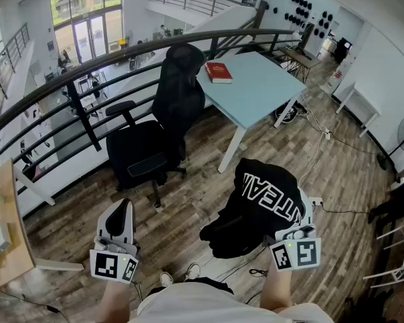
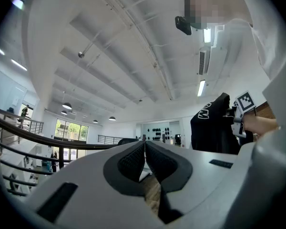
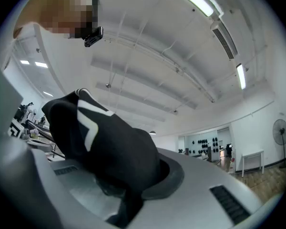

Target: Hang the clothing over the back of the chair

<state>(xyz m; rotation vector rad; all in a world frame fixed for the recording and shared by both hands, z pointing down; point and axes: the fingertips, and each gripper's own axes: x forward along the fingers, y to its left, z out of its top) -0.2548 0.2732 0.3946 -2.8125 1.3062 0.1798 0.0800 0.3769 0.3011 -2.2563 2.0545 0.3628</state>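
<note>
- The black garment point(image 1: 266, 204), with white lettering across it, hangs bunched from the right gripper point(image 1: 291, 237). In the head view it is at about 5 o'clock from the middle of the frame, in the air above the wood floor point(image 1: 209, 180).
- The right gripper's jaws are clamped on a fold of the cloth. In the right gripper view the dark fabric fills the gap between them and heaps over their tips.
- The office chair point(image 1: 155, 140) stands at about 10 o'clock from the garment and well apart from it. Its backrest point(image 1: 182, 86) is bare, with nothing draped on it.
- Judged from that, the pick-up is done. What is left is to carry the garment to the chair, lay it over the top of the backrest and let go.
- The left gripper point(image 1: 123, 210) is at about 7 o'clock in the head view. Its jaws are pressed together with nothing between them, and it touches neither the cloth nor the chair.
- Both grippers are held low in front of the person and aim forward with the tips slightly raised, so each gripper's own view looks mostly at the ceiling.
- A pale blue table point(image 1: 269, 93) with a red book point(image 1: 217, 72) on it stands just beside the chair, at about 2 o'clock from it. A curved railing point(image 1: 87, 69) runs behind both.
</note>
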